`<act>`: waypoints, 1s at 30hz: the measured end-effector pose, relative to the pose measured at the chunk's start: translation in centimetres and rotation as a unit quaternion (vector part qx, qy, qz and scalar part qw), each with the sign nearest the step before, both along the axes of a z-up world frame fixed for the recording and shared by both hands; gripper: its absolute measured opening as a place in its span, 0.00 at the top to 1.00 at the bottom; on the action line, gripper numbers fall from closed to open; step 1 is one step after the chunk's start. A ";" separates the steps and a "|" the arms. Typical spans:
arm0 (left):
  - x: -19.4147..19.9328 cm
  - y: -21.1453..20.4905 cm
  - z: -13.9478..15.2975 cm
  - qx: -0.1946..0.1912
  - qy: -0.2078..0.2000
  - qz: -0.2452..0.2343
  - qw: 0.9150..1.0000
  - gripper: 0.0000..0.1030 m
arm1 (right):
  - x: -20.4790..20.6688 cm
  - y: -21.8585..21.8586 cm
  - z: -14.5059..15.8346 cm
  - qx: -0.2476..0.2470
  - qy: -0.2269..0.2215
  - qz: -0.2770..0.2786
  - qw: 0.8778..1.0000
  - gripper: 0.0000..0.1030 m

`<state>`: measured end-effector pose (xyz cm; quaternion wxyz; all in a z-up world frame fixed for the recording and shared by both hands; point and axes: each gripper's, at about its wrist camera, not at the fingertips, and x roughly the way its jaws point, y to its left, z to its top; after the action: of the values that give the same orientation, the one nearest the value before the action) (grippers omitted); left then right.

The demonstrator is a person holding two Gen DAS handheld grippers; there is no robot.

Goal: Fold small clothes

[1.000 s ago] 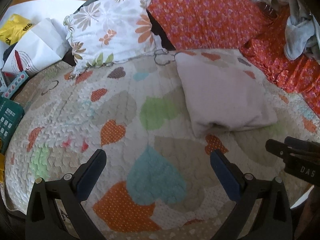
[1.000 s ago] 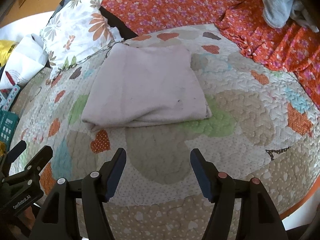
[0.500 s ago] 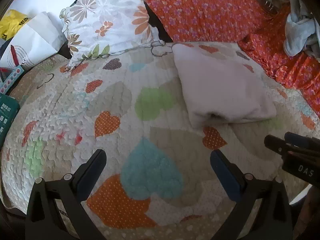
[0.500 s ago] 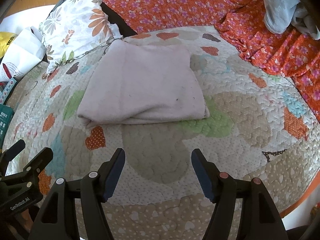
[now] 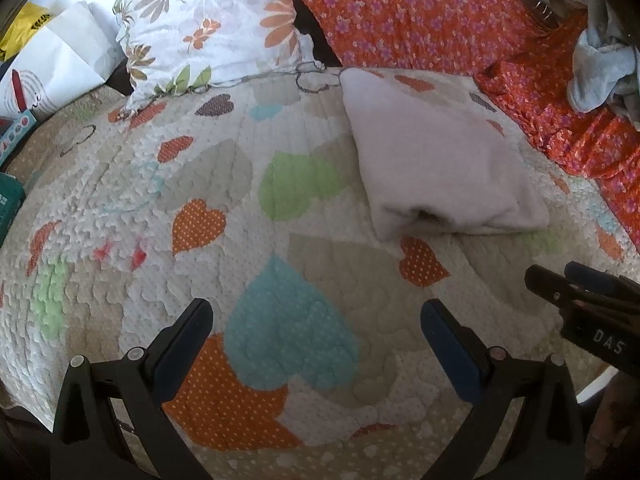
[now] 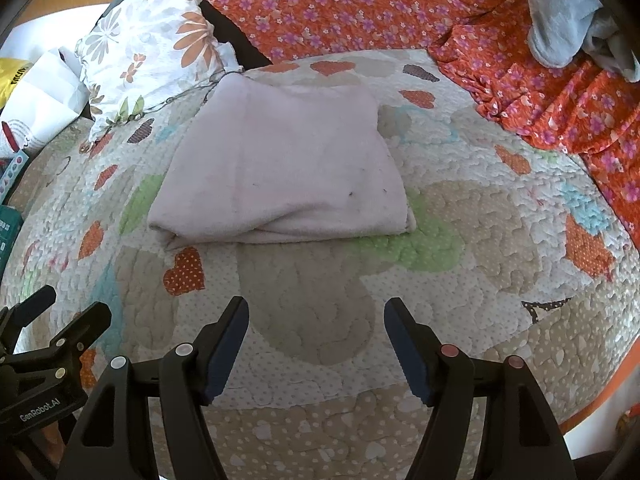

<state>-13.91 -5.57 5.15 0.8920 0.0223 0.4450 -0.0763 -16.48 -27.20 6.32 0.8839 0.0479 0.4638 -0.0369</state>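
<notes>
Since the pale folded garment (image 6: 280,168) lies squared on the quilt (image 6: 480,280), I log both grippers, left (image 5: 316,336) and right (image 6: 316,340), spread, empty, short of it.

A heart-patterned quilt (image 6: 460,320) carries a folded pale cloth (image 6: 288,168) and a floral pillow (image 6: 148,60).

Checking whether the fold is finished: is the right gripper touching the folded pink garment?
Apart. In the right wrist view the right gripper, jaws open and empty, is separated from the near edge of the folded pink garment by a strip of bare quilt.
</notes>
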 end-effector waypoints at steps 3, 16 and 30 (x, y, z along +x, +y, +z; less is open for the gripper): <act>0.1 0.1 -0.2 -0.005 0.007 0.000 1.000 0.00 | 0.0 0.0 0.0 -0.002 0.000 0.000 1.000 0.27; 0.6 0.5 -1.4 -0.023 0.039 0.005 0.999 0.00 | -0.2 1.2 -0.1 -0.029 -0.005 0.014 0.999 0.26; 0.8 0.3 -2.0 -0.026 0.054 0.006 0.998 0.00 | 0.0 1.9 -0.3 -0.043 -0.004 0.028 0.999 0.25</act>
<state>-13.11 -5.28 3.19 0.8673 -0.0076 0.4907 -0.0833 -16.51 -25.33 6.00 0.8878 -0.0032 0.4591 -0.0324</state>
